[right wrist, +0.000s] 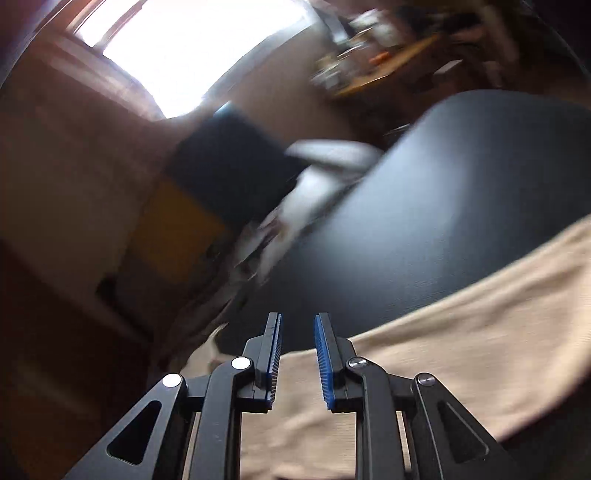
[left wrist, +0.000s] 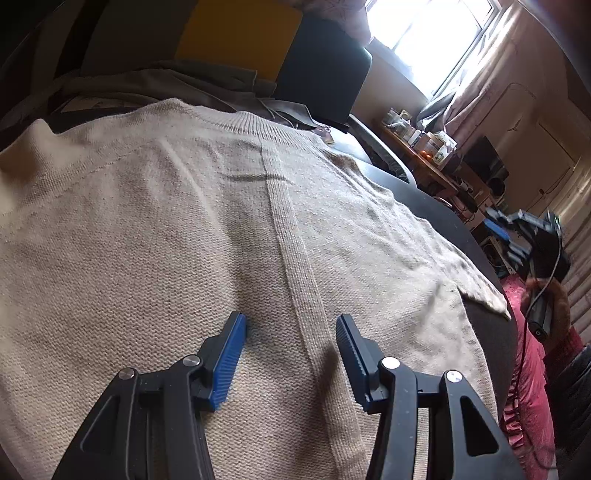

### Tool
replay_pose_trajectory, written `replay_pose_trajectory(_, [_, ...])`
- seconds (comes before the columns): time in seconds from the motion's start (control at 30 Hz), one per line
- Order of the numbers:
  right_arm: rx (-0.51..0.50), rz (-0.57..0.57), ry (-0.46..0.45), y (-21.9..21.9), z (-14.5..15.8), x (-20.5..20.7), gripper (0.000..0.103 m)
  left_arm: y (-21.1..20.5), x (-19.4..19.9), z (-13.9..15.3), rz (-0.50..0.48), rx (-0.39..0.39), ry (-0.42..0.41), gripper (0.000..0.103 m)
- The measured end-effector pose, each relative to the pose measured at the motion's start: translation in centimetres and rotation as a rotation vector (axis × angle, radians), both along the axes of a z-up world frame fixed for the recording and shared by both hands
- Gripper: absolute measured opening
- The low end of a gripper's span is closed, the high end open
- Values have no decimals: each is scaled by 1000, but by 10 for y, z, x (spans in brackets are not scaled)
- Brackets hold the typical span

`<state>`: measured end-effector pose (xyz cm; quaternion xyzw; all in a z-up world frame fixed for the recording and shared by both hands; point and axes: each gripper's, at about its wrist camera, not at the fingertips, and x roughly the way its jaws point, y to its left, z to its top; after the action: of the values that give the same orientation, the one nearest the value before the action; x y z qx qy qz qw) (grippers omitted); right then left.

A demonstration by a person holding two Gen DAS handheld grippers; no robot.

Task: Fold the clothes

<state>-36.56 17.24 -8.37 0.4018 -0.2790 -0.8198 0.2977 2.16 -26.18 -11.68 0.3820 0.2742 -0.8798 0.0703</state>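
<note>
Beige knit sweater [left wrist: 177,236] lies spread flat on the dark tabletop [left wrist: 436,199], covering most of it; a ribbed band runs down the middle, ribbed hem at the far end. Behind the far end: a grey garment [left wrist: 166,83] bunched up, then a chair back w/ yellow panel [left wrist: 236,37] and dark panel beside it. These crowd the far side. Right of the tabletop is a cluttered wooden shelf [left wrist: 424,147] w/ jars and small items, contents too small to tell; window [left wrist: 436,33] and pink curtain above.

Sweater's right edge ends short of the tabletop rim, one corner [left wrist: 491,302] reaching near it; bare dark strip along that side. Right wrist view is motion-blurred but shows a broad bare dark stretch of tabletop beyond the sweater edge [right wrist: 461,332].

Left tool [left wrist: 291,328] is low over the sweater, jaws wide apart, straddling the ribbed band, holding nothing; the left blue pad [left wrist: 229,362] looks touching the knit. Right tool [right wrist: 298,328] is over the sweater edge, jaws parted narrowly, nothing between them. In the left view it sits off the tabletop's right side, blurred, held by a hand in a pink sleeve [left wrist: 524,369].
</note>
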Motion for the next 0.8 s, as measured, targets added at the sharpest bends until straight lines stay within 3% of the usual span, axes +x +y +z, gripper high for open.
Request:
replay_pose_trajectory(0.07, [-1,101,-5,-53,-3,9,21,-1,-2,0,-2,5,3,52])
replay_pose_trajectory(0.17, [-30,207,-82,-108,-25,39,21,-3,-1,0,-7,22,12,52])
replay_pose_trajectory(0.23, [-53,236,-104,-118,-34,54,21,-4,0,-1,-10,33,19,52])
replay_pose_trajectory(0.3, [-72,210,-119,-99,-40,64,21,-6,0,-1,-14,43,26,52])
replay_pose_trajectory(0.37, [-71,156,-118,-72,-43,66,31,-7,1,-1,-16,51,32,52])
replay_pose_trajectory(0.43, [-57,49,-117,-23,-42,72,70,-6,-1,-2,-17,51,33,52])
replay_pose_trajectory(0.5, [-40,-95,-161,35,-48,72,97,-6,-2,-3,-17,48,33,52])
replay_pose_trajectory(0.67, [-1,-449,-269,177,-63,70,103,-5,-4,-4,-15,41,31,52])
replay_pose_trajectory(0.8, [-101,-590,-262,220,-76,60,103,-3,-6,-4,-15,25,21,52])
